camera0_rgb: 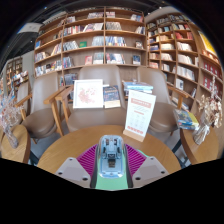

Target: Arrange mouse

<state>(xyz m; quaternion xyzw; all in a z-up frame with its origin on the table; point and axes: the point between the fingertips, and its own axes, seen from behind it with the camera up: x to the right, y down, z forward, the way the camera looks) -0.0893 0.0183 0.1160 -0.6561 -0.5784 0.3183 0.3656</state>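
Observation:
A grey, partly see-through mouse (112,157) sits lengthwise between my gripper's (112,162) two fingers, nose pointing away from me. The magenta pads (91,159) press against both of its sides, so the gripper is shut on the mouse. It is held over the near part of a round wooden table (60,147). A pale green strip (112,183) shows just behind the mouse between the finger bases. I cannot see the mouse's underside or whether it touches the table.
A standing printed sign card (138,115) is on the table just beyond the right finger. Upholstered chairs (42,108) ring the far side, with a white book (88,93) and a dark one (111,96) behind. Bookshelves (100,40) fill the background.

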